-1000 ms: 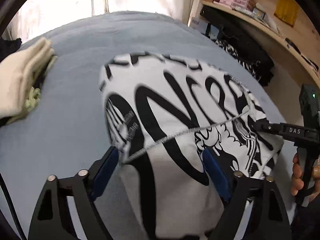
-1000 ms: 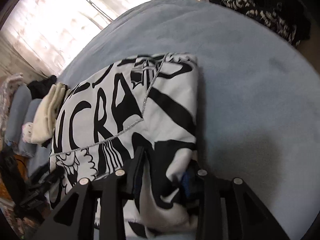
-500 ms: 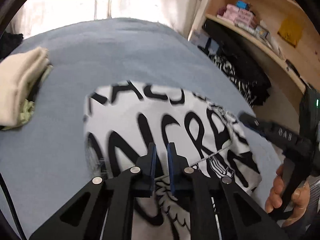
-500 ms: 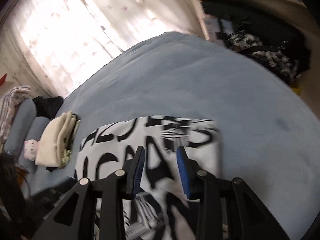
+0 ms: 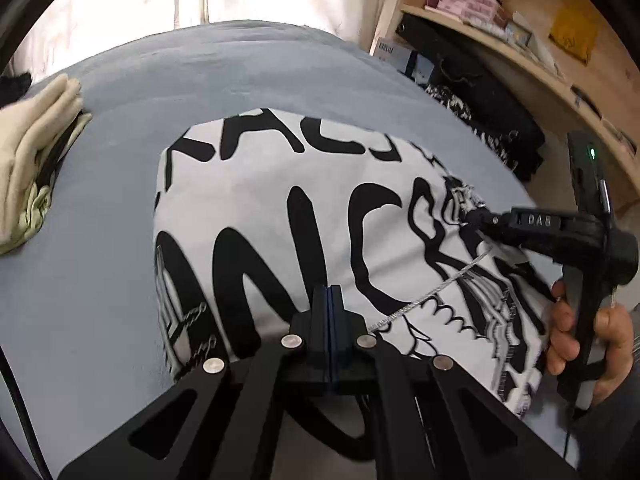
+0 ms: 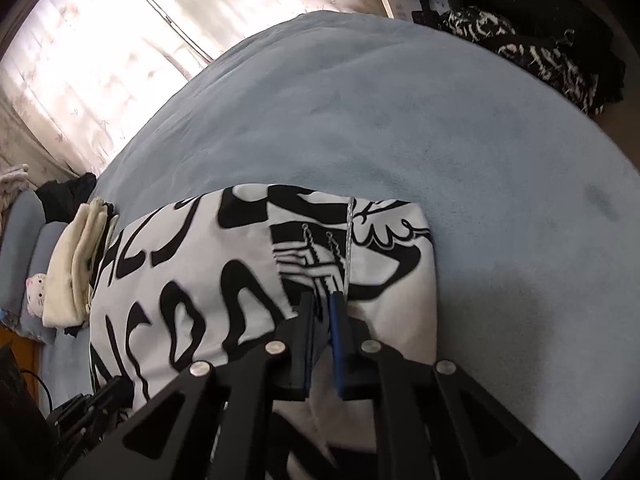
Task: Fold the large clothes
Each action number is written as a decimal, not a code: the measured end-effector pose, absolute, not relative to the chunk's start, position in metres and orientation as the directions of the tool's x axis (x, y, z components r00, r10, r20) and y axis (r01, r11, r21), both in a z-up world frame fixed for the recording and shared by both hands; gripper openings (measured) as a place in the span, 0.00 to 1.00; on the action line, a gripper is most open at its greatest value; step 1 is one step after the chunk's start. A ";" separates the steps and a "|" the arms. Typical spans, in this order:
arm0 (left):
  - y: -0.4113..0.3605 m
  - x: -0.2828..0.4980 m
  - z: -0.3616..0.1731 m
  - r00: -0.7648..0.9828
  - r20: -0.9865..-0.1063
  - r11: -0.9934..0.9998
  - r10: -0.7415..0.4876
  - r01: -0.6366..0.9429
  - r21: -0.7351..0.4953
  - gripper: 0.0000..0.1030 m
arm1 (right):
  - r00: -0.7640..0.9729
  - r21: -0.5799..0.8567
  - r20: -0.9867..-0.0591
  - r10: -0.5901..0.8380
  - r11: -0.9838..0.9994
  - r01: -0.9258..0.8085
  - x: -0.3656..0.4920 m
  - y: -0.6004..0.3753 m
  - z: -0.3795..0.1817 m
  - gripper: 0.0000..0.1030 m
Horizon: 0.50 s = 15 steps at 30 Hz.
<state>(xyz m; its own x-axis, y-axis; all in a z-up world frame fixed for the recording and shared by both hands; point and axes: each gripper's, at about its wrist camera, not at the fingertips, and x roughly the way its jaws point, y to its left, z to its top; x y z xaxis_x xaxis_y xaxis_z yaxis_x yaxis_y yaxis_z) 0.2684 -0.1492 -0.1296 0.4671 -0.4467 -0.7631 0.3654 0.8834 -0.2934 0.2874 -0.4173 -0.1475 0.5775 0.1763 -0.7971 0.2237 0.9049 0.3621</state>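
Left gripper (image 5: pixel 329 300): its two fingers are pressing flat together, with no gap and no cloth showing between them. It is hanging over the near part of the garment and pointing down at it.

Right gripper (image 6: pixel 323 304): its jaws have just been closing and a thin gap is showing between the blue pads. A bit of the garment's edge with the grey seam is sitting right at the tips, but I cannot tell if the pads are pinching it. In the left view a hand (image 5: pixel 580 340) is holding its handle at the right side.

Garment (image 5: pixel 320 216): one big white piece of clothing with fat black letters is lying folded on the blue bed (image 5: pixel 100 260). Its long side is running left to right across the left view, from the left gripper's side over to the right gripper. One grey stitched seam (image 5: pixel 432 292) is slanting across it.

Where it is lying: it is spreading out under and ahead of both grippers, near the front edge of the bed.

Cream pile (image 5: pixel 32 152): one stack of folded pale clothes is sitting at the left, apart from the garment.

Dark clothes (image 6: pixel 540 52): one black and white heap is lying past the far right side of the bed.

Shelf (image 5: pixel 520 48): one wooden shelf is holding small boxes.
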 end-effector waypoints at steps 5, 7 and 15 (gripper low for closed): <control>-0.126 0.232 -0.107 0.481 -0.740 0.874 -0.471 0.367 -0.318 0.01 | 0.600 0.413 -0.760 0.251 0.899 0.146 0.241 -0.403 -0.117 0.12; -0.122 0.212 -0.103 0.459 -0.738 0.859 -0.495 0.384 -0.337 0.01 | 0.605 0.391 -0.757 0.248 0.913 0.115 0.216 -0.390 -0.113 0.13; -0.121 0.162 -0.113 0.411 -0.760 0.843 -0.503 0.426 -0.328 0.01 | 0.552 0.358 -0.794 0.255 0.930 0.085 0.158 -0.357 -0.137 0.15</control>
<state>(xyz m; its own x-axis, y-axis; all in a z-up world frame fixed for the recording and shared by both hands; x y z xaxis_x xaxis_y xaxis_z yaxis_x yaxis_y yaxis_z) 0.1615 -0.1205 -0.1125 0.4111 -0.5033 -0.7601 0.4256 0.8433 -0.3282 0.1580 -0.3566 -0.1367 0.5523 0.2548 -0.7938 0.0853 0.9299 0.3578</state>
